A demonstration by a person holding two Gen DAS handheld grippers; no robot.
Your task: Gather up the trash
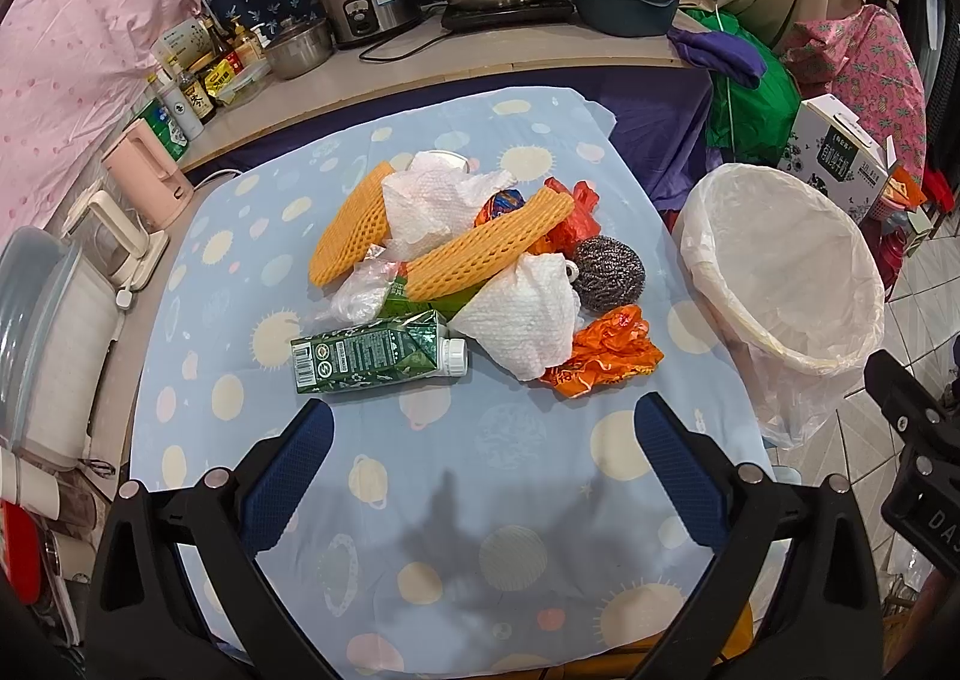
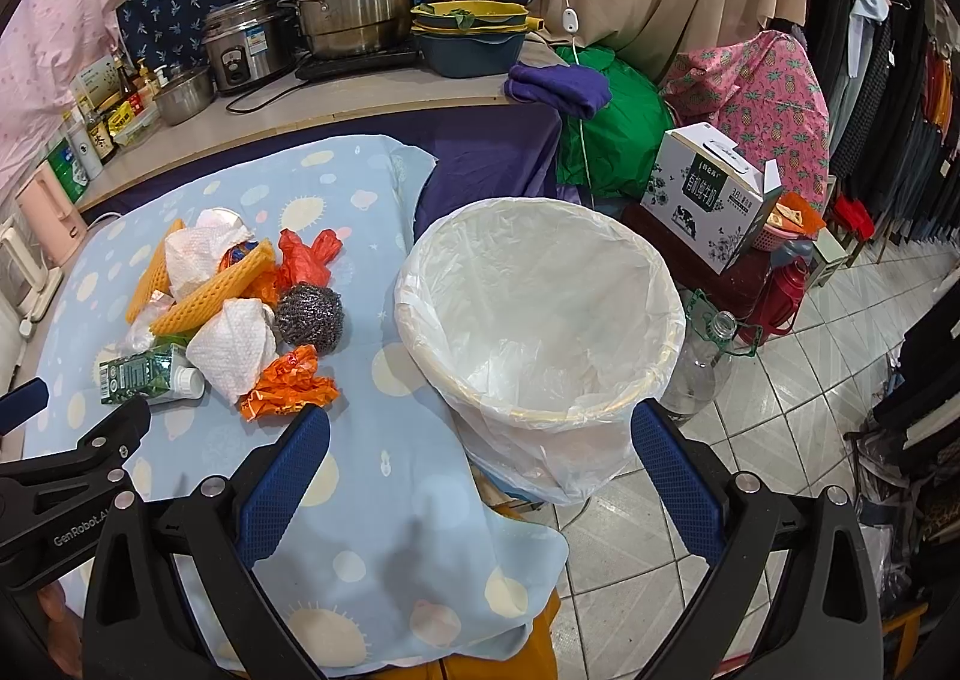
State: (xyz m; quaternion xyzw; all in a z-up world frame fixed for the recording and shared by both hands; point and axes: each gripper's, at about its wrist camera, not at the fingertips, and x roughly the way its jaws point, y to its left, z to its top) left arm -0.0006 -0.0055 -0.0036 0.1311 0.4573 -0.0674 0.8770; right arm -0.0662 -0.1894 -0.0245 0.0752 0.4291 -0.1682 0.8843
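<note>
Both the left gripper (image 1: 483,440) and right gripper (image 2: 480,443) hang wide, empty; lined bin (image 2: 540,320) sits mid-frame beside the trash pile (image 1: 474,260) (short carry, likely).

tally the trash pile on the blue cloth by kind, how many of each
orange foam fruit nets: 2
white crumpled paper towels: 2
orange crumpled plastic bags: 2
green drink carton with white cap: 1
steel wool scrubber ball: 1
clear crumpled plastic bag: 1
total: 9, not counting partly buried bits I cannot identify
</note>
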